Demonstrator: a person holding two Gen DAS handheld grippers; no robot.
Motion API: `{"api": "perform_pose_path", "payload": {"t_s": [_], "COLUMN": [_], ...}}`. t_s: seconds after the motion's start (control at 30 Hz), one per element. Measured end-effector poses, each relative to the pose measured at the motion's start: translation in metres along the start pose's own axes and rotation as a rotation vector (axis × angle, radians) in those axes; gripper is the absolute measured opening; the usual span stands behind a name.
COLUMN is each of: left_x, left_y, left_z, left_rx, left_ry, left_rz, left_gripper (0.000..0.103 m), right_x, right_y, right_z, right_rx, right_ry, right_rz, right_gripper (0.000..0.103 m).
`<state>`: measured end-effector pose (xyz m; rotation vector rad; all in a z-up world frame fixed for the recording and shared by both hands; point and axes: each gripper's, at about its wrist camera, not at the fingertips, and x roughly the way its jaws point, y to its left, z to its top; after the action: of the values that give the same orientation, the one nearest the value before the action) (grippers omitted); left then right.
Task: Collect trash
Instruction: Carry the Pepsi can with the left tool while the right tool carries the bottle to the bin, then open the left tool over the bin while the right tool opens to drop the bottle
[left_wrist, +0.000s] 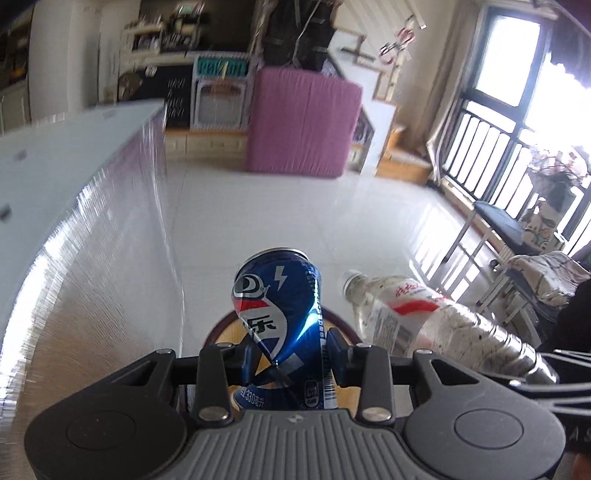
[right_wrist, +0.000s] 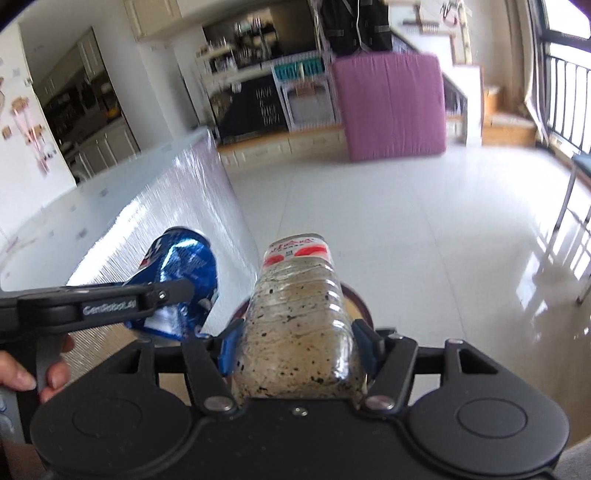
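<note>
So starting over on the left, there's a long pale counter (left_wrist: 74, 192) with a shiny ribbed side panel running away into the room, and the left gripper (left_wrist: 291, 354) sits just beside it, clamped on a crushed blue cola can (left_wrist: 277, 317). The pads pinch the can at its dented waist, which makes sense since that's the narrowest, flattest spot and gives a grip that won't slip on a crumpled wall. In the right wrist view you can see the person's fingers (right_wrist: 22, 376) wrapped on the handle of that left tool. Moving right, the right gripper (right_wrist: 295, 350) is closed around a clear plastic bottle (right_wrist: 295, 325), red label at the far end, inside all speckled with dark bits, so definitely trash. It's held by the fat lower body with the neck pointing away, probably because that's the part wide enough for the jaws to squeeze. Both pieces hang side by side, close but not touching as far as I can tell, and both tools tilt downward over a round dark rim with a wood-coloured inside (left_wrist: 229, 328) showing just under the can. I can't say for sure that's the bin, but my guess is that's where both items go, so the job looks like it's at the carry-and-drop stage. Further right it's just glossy white floor tiles (right_wrist: 424, 240) and a barred window (left_wrist: 491, 147).
</note>
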<state>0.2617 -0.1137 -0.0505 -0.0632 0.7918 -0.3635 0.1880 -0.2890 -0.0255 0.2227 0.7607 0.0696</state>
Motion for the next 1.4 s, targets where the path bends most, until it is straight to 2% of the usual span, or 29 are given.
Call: {"api": "perform_pose_path", "payload": {"t_s": [0.17,0.33,0.53,0.63,0.8,1.0,1.2,1.33,1.4], "left_x": [0.050,0.089,0.128,0.144,0.163,0.177,0.197,0.210,0.216], "left_y": [0.020,0.032,0.050,0.058,0.059,0.054,0.047,0.038,0.033], "left_z": [-0.009,-0.016,-0.024,-0.029,-0.038,-0.038,-0.026,-0.023,-0.028], "left_rx": [-0.070,-0.095,-0.134,-0.147,-0.139,-0.106,-0.072,0.010,0.052], "left_ry": [0.063,0.111,0.142,0.159,0.183,0.187,0.193,0.207,0.223], "left_rz": [0.026,0.030,0.041,0.045,0.027,-0.003,-0.049,-0.069,-0.079], "left_gripper": [0.039,0.039,0.038,0.038,0.038,0.038,0.038,0.038,0.038], "right_x": [0.056,0.116,0.165,0.171,0.175,0.182,0.180,0.175,0.174], "right_y": [-0.007,-0.009,-0.021,-0.023,-0.012,0.002,0.011,0.011,0.010], "right_z": [0.009,0.006,0.002,-0.003,0.000,-0.008,-0.010,-0.012,-0.010], "right_rx": [-0.001,-0.007,0.080,0.059,-0.046,-0.092,-0.105,-0.081,-0.065], "right_ry": [0.129,0.261,0.355,0.385,0.440,0.492,0.479,0.459,0.447], "right_rz": [0.011,0.014,0.027,0.003,-0.103,-0.110,-0.134,-0.141,-0.142], "right_gripper": [0.063,0.063,0.063,0.063,0.064,0.065,0.073,0.073,0.069]}}
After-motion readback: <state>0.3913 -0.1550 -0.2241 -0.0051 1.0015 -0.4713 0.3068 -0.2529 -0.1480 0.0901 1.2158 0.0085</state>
